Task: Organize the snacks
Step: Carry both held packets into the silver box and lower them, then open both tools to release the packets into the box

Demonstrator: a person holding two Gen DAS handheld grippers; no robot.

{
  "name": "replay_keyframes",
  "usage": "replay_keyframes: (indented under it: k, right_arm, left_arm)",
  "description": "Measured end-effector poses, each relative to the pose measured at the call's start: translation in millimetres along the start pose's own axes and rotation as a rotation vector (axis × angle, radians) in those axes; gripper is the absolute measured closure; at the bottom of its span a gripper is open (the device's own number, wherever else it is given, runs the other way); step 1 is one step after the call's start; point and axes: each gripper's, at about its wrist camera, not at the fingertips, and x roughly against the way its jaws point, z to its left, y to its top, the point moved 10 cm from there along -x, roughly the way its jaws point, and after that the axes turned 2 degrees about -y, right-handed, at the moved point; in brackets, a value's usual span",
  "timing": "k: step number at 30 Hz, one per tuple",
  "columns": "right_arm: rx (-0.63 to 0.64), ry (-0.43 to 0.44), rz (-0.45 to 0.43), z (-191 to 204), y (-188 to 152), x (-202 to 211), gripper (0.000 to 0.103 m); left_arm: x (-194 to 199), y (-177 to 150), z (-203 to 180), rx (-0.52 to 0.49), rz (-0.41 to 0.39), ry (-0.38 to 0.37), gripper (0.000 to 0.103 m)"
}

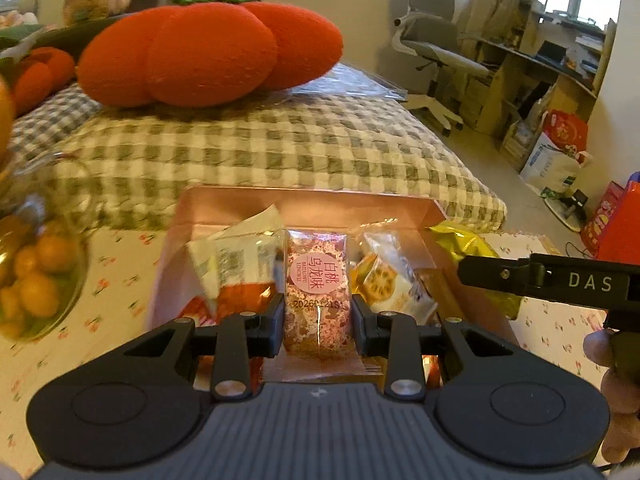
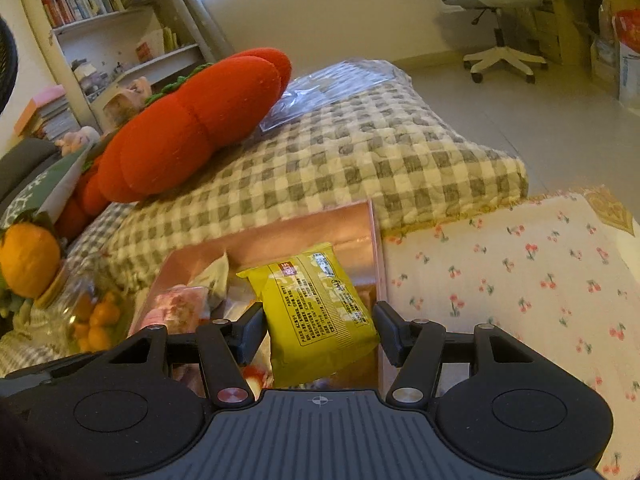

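Observation:
A pink box (image 1: 304, 196) holds several snack packets. My left gripper (image 1: 318, 314) is shut on a pink speckled packet with a round label (image 1: 318, 280), held over the box. A white and orange packet (image 1: 236, 264) lies left of it and a lotus-root packet (image 1: 388, 280) right of it. My right gripper (image 2: 320, 332) is shut on a yellow-green packet (image 2: 316, 312), held over the box's right side (image 2: 376, 240). In the left wrist view the right gripper's finger (image 1: 520, 276) comes in from the right, with the yellow packet (image 1: 464, 240) beyond it.
The box stands on a cherry-print cloth (image 2: 520, 272). A glass bowl of small oranges (image 1: 32, 276) stands to the left. Behind lie a checked quilt (image 1: 280, 148) and a big red tomato-shaped cushion (image 1: 208, 48). An office chair (image 1: 432, 40) and bags stand on the floor at right.

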Motion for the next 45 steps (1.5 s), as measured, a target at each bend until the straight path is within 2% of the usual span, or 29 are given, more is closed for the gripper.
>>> replay_keyframes:
  k: [7, 16, 17, 18, 20, 22, 24, 35, 45]
  right_arm:
    - [-0.024, -0.003, -0.006, -5, 15, -24, 0.044]
    - [-0.024, 0.000, -0.020, -6, 26, -38, 0.042]
    - [-0.026, 0.001, -0.021, -6, 27, -38, 0.038]
    - [-0.029, 0.004, -0.020, -6, 27, -39, 0.037]
    - [-0.033, 0.006, -0.019, -6, 28, -39, 0.037]
    - [-0.035, 0.002, -0.020, -7, 28, -38, 0.037]
    - [-0.039, -0.002, -0.016, -8, 27, -37, 0.034]
    - [-0.011, -0.010, -0.010, -5, 25, -14, 0.025]
    - [0.005, -0.013, 0.007, 3, 18, 20, 0.023]
  left_arm:
    - [-24, 11, -5, -0.018, -0.002, -0.002, 0.073]
    - [-36, 15, -9, -0.057, -0.003, -0.011, 0.071]
    - [-35, 15, -9, -0.062, -0.009, -0.009, 0.069]
    - [-34, 16, -10, -0.067, -0.018, -0.004, 0.060]
    - [-32, 15, -12, -0.081, -0.027, -0.007, 0.052]
    - [-31, 15, -14, -0.096, -0.027, -0.005, 0.050]
    - [-30, 14, -15, -0.106, -0.023, 0.000, 0.044]
    - [-13, 13, -16, -0.098, -0.012, 0.008, 0.031]
    - [18, 9, -16, -0.088, -0.008, 0.025, 0.023]
